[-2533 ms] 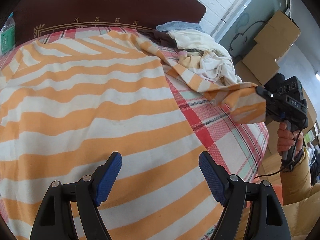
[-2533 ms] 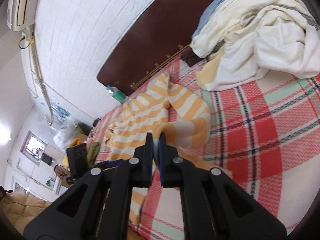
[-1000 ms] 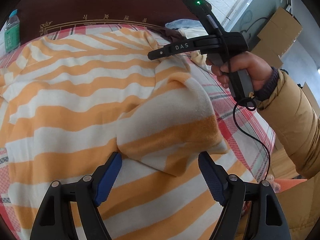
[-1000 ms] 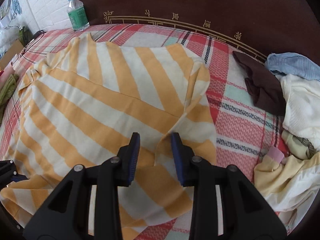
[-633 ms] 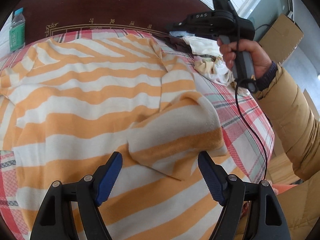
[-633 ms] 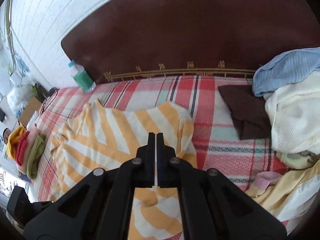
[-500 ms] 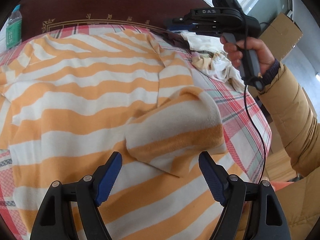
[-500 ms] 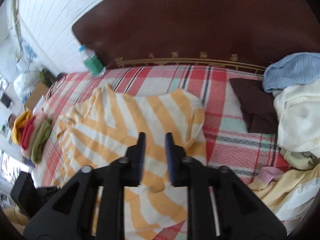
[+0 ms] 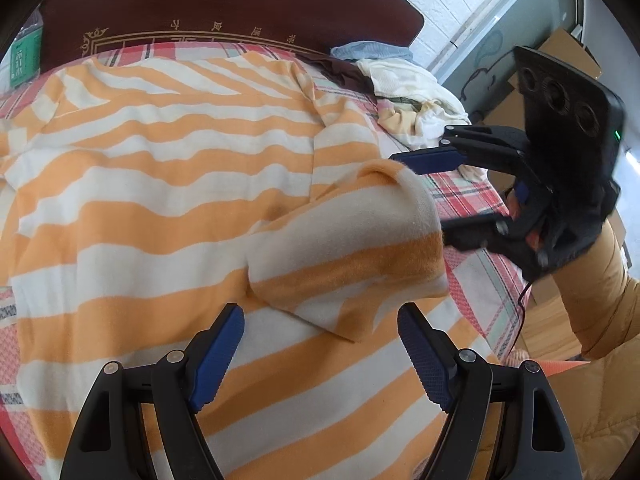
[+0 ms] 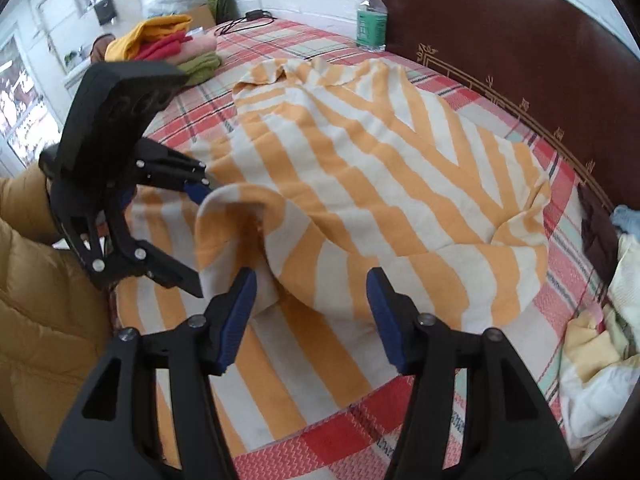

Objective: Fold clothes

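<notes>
An orange-and-white striped sweater (image 9: 160,184) lies spread on the plaid bed, also in the right wrist view (image 10: 360,168). One sleeve (image 9: 344,248) is folded back across the body and bulges up; it also shows in the right wrist view (image 10: 248,236). My left gripper (image 9: 320,344) is open and empty, just in front of the folded sleeve. My right gripper (image 10: 308,312) is open and empty, low over the sleeve; in the left wrist view (image 9: 436,192) its jaws stand either side of the sleeve's end. The left gripper also shows in the right wrist view (image 10: 192,232).
A pile of unfolded clothes (image 9: 400,92) lies at the right of the bed, also in the right wrist view (image 10: 600,320). A stack of folded clothes (image 10: 172,52) and a water bottle (image 10: 370,20) stand by the dark headboard (image 9: 224,4). Cardboard boxes (image 9: 560,52) stand beyond the bed.
The right gripper laid the sleeve across the sweater's body, let go, lifted away, then came down low at the sleeve's end with jaws wide open. The left gripper stayed open.
</notes>
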A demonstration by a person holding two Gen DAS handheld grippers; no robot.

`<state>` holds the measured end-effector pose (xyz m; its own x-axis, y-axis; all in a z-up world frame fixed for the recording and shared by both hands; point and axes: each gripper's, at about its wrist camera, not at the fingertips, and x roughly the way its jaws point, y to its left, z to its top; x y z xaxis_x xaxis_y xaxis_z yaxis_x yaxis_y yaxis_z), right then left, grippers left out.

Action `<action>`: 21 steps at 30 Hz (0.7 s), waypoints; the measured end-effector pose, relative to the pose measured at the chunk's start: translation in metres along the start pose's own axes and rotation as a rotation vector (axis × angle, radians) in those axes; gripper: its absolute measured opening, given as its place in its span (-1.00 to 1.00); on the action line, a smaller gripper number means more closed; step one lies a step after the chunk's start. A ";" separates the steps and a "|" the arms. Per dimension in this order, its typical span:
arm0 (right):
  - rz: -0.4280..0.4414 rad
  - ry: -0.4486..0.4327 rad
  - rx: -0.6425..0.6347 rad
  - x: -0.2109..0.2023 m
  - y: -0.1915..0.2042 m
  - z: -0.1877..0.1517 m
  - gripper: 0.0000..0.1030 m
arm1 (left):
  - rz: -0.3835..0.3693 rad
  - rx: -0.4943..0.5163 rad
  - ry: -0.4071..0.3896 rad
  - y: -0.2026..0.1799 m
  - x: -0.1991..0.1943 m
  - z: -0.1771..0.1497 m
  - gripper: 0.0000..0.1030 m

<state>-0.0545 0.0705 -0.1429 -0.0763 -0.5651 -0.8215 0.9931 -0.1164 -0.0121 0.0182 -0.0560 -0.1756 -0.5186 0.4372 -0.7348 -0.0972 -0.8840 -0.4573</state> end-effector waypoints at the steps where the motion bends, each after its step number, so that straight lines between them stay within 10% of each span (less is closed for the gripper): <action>1: -0.019 -0.008 -0.034 0.003 0.007 0.003 0.18 | 0.000 -0.002 -0.001 0.000 -0.001 0.000 0.57; 5: -0.003 -0.039 -0.097 0.020 0.017 0.022 0.04 | 0.013 -0.014 -0.010 0.001 -0.005 0.000 0.58; 7: 0.047 -0.052 -0.078 0.024 0.009 0.035 -0.86 | 0.026 -0.013 -0.019 0.001 -0.012 -0.001 0.58; 16: 0.123 -0.273 0.199 -0.022 -0.070 0.119 -0.86 | 0.066 -0.044 -0.082 0.022 -0.045 0.003 0.59; 21: 0.084 -0.168 0.285 0.029 -0.092 0.152 -0.86 | 0.100 -0.022 -0.101 0.026 -0.052 0.017 0.59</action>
<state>-0.1616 -0.0588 -0.0788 -0.0326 -0.7060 -0.7074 0.9335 -0.2745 0.2309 0.0282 -0.1044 -0.1404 -0.6076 0.3275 -0.7236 -0.0230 -0.9179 -0.3961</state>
